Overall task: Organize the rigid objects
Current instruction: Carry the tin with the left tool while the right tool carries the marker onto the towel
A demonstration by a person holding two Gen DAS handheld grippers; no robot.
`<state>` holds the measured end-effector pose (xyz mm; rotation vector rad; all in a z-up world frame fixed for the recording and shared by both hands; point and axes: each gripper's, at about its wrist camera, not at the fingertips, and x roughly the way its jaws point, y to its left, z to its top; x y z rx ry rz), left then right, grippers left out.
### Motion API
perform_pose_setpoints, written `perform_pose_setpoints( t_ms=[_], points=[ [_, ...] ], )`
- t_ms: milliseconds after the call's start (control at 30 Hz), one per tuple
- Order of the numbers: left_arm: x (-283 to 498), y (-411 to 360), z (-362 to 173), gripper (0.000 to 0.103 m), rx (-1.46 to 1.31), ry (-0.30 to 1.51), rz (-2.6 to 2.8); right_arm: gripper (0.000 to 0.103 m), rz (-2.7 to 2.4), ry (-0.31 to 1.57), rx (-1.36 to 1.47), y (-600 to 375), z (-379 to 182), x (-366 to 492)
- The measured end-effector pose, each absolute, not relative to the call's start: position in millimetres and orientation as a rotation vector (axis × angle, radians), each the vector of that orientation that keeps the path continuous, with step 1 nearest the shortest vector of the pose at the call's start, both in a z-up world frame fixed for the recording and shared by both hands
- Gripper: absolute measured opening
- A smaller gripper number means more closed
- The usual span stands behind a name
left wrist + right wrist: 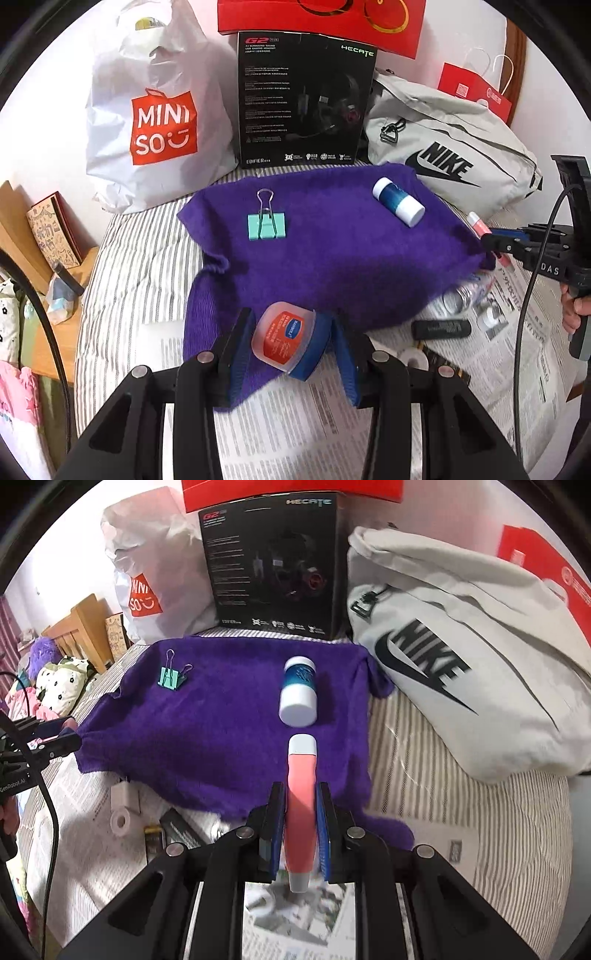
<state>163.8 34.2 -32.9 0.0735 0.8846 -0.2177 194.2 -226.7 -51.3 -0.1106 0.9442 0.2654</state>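
A purple towel (332, 243) lies spread on the striped bed, seen again in the right wrist view as the purple towel (221, 720). On it rest a teal binder clip (266, 224) (171, 677) and a blue bottle with white caps (398, 199) (299, 692). My left gripper (291, 332) is shut on a small tub with an orange label and blue base (286, 341), held over the towel's near edge. My right gripper (301, 797) is shut on a pink tube with a white cap (302, 797), pointing toward the bottle. At the right edge of the left wrist view, the right gripper (495, 240) shows with that tube.
Behind the towel stand a white Miniso bag (155, 122), a black headset box (303, 99) and a grey Nike bag (450, 155). Newspaper (295, 417) covers the near bed, with a black stick (441, 328), a clear bottle (465, 293) and a small white roll (121, 821).
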Motion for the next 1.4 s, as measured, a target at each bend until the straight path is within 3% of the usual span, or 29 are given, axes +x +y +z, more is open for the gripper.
perform_pose_setpoints(
  t_ms=[1400],
  points=[
    [260.4, 32.5, -89.7, 0.04, 0.082, 0.975, -0.191, 0.016, 0.357, 1.022, -0.23, -175.6, -103.3, 277.3]
  ],
)
